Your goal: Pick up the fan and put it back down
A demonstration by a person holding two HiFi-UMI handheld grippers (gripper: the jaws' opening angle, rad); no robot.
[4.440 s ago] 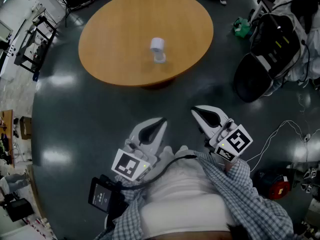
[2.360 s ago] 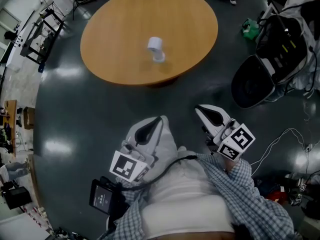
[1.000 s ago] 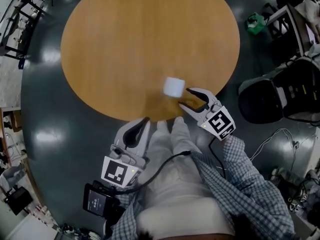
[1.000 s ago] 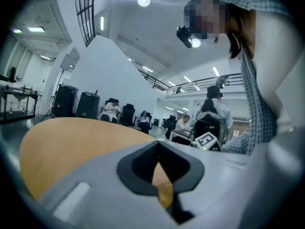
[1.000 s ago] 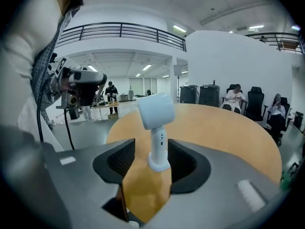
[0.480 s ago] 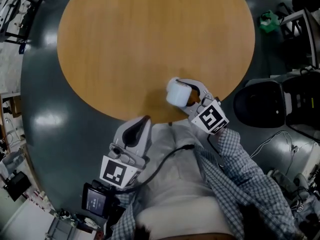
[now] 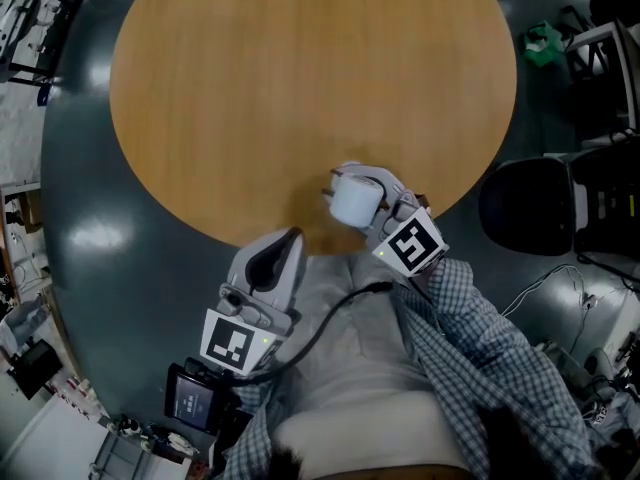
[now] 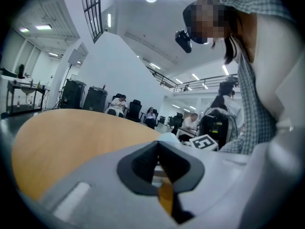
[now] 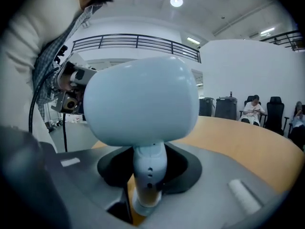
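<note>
We see the right gripper [image 9: 147, 178] jaws have just been closing, now clamped on the fan [image 9: 143, 99] stem. The left gripper [image 8: 158, 159] is closed and empty.

I'm seeing bright, even light coming from ceiling lamps [image 9: 176, 2], which are laying pale glare patches on the dark floor [image 7: 95, 236]. The surface [image 7: 250, 88] is glowing evenly. Both gripper views are bending hard toward black corners, and the fan [image 9: 143, 99] is looming slightly soft, close up.

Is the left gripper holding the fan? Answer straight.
No, the left gripper has its jaws together with nothing between them; the fan stands beyond them.
</note>
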